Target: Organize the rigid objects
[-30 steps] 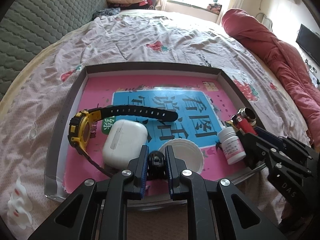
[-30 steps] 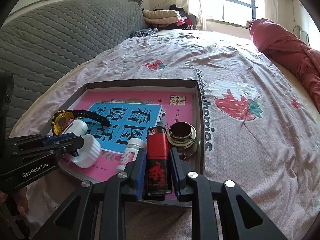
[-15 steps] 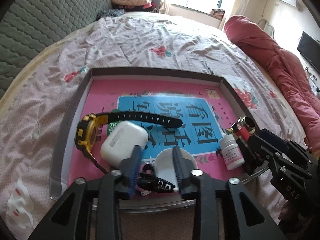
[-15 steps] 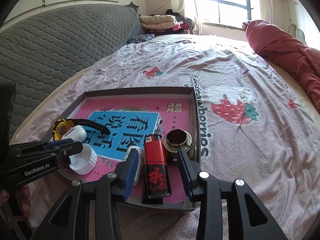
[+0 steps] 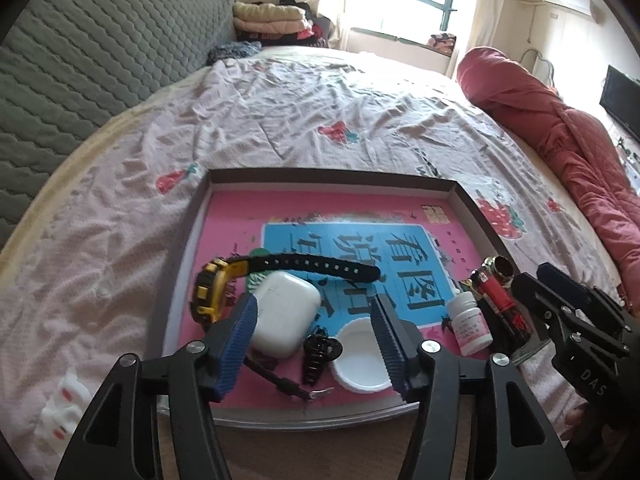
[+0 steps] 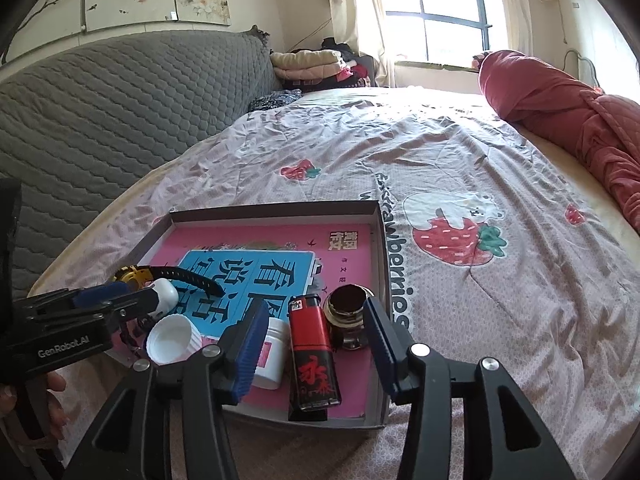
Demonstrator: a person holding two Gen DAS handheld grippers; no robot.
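Observation:
A shallow box [image 5: 332, 176] with a pink and blue floor lies on the bed. In it lie a yellow and black watch [image 5: 216, 288], a white earbud case [image 5: 282, 316], a black hair clip [image 5: 320, 350], a white lid [image 5: 362, 354], a white pill bottle [image 5: 468, 324], a red lighter [image 6: 312, 352] and a brass jar [image 6: 348, 312]. My left gripper [image 5: 314, 340] is open and empty above the clip. My right gripper [image 6: 314, 344] is open, its fingers either side of the lighter, apart from it.
The box [image 6: 376, 248] sits near the bed's front edge on a strawberry-print sheet [image 6: 452, 232]. A grey quilted headboard [image 6: 100, 120] is at the left, a red quilt [image 6: 568, 120] at the right. Folded clothes [image 6: 312, 64] lie by the window.
Both grippers opened and drew back. The left let go of the black hair clip, which now lies in the box. The right let go of the red lighter, which lies in the box.

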